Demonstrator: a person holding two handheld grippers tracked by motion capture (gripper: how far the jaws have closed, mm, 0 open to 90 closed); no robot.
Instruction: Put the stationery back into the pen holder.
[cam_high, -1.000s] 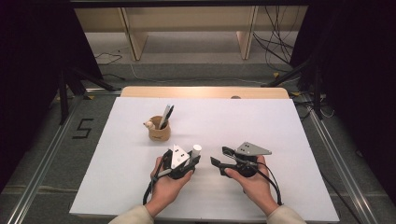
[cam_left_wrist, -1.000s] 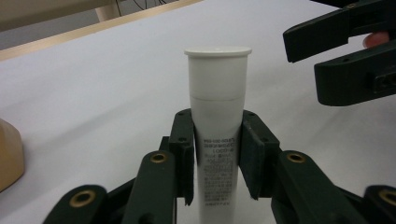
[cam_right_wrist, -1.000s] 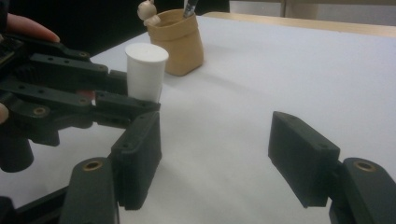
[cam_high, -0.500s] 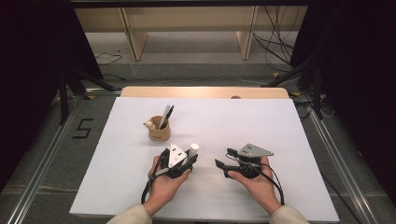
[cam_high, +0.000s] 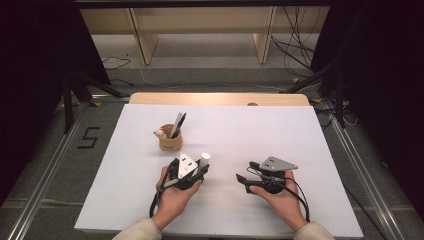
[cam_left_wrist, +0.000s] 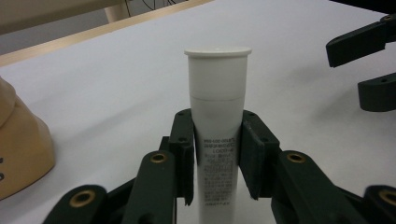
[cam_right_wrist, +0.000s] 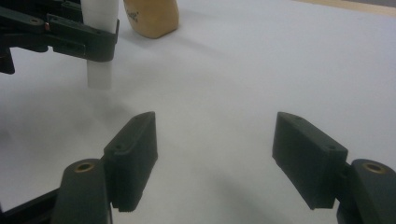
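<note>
A white capped tube (cam_left_wrist: 217, 93) stands between the jaws of my left gripper (cam_left_wrist: 217, 154), which is shut on its printed body, cap end pointing away. In the high view the tube (cam_high: 204, 158) sticks out of the left gripper (cam_high: 199, 168) at the table's front middle. My right gripper (cam_high: 243, 181) is a short way to the right, pointing left toward the tube. Its jaws have just been opening and stand wide apart (cam_right_wrist: 215, 149) with nothing between them. The tube (cam_right_wrist: 99, 74) and the left gripper (cam_right_wrist: 70, 35) are ahead at the upper left of the right gripper view.
A tan wooden cup (cam_high: 170, 140) with pens and a small figure on its rim stands behind the left hand. The white table sheet (cam_high: 280, 135) spreads to a wooden far edge (cam_high: 220, 98). Cables trail from both grippers toward the front edge.
The right gripper has drawn slightly to the right, away from the tube, with its jaws a little wider. The left gripper and the tube have stayed put.
</note>
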